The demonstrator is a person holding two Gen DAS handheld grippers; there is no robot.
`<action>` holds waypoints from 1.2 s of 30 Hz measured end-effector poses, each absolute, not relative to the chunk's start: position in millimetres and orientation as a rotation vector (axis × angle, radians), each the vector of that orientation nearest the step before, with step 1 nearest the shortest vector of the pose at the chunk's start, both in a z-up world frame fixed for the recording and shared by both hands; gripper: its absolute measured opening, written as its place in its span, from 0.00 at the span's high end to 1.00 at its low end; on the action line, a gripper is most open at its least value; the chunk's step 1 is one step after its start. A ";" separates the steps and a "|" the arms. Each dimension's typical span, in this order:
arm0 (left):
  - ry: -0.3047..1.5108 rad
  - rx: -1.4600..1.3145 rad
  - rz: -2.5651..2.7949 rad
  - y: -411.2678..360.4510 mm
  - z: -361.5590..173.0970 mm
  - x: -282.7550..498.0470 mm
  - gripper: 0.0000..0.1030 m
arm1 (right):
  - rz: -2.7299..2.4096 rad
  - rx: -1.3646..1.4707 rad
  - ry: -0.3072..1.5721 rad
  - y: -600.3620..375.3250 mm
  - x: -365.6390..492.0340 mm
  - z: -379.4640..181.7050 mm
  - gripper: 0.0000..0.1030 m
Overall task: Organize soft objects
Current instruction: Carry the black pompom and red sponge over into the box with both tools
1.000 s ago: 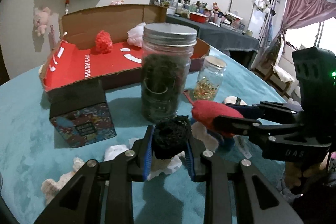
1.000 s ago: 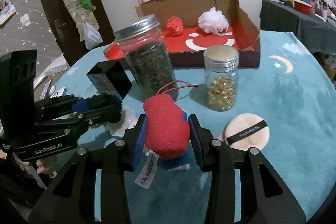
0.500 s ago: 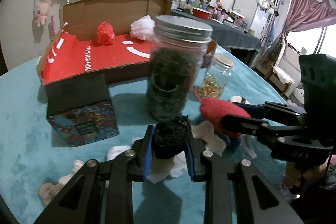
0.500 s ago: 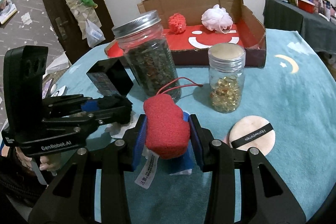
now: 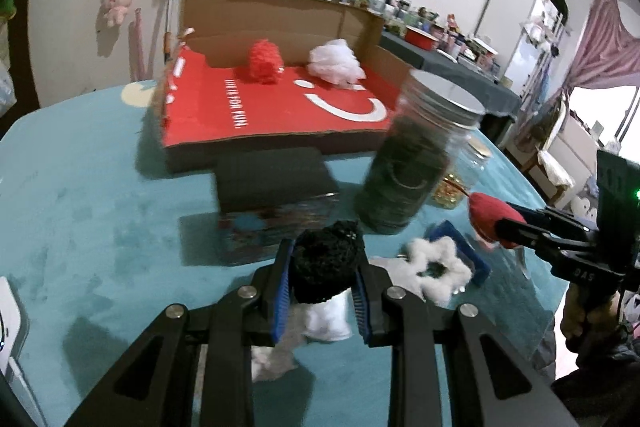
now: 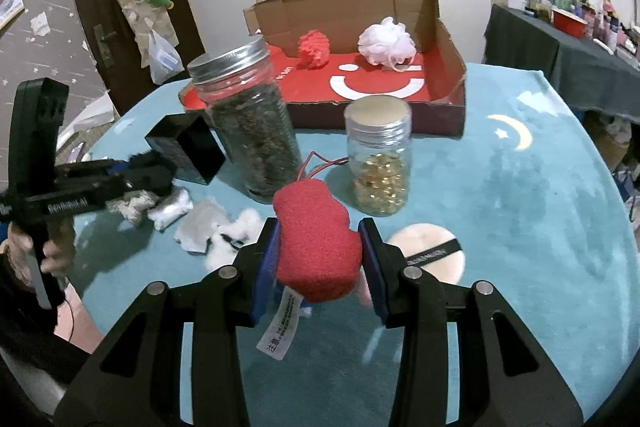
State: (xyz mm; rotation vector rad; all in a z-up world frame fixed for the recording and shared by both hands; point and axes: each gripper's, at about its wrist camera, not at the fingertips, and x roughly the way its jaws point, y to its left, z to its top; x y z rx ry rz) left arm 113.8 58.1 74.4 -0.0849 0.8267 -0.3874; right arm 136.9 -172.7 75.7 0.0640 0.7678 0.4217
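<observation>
Above teal table: left gripper [image 5: 323, 281] clamped on black puff [image 5: 326, 273], right gripper [image 6: 318, 261] clamped on red sponge [image 6: 316, 241]. Step: carry. Next: clear jars, release both into box [image 6: 450, 67].

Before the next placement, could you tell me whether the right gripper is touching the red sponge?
Touching: in the right wrist view both blue pads of the right gripper press against the sides of the red sponge.

The cardboard box [image 5: 276, 115] floor reads "LIFE IS FOR FUN!"
</observation>
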 end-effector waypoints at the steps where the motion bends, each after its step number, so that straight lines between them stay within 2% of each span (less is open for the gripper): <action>1: 0.829 -0.092 -0.381 62.8 75.0 114.6 0.73 | 0.419 0.064 0.770 -174.6 136.6 76.1 0.63; 21: 0.914 -0.147 -0.352 121.4 78.7 136.7 0.73 | 0.340 0.069 0.791 -224.2 142.1 82.2 0.63; 36: 0.896 0.108 -0.360 124.9 63.9 174.5 0.73 | 0.305 -0.053 0.797 -244.6 166.4 82.5 0.63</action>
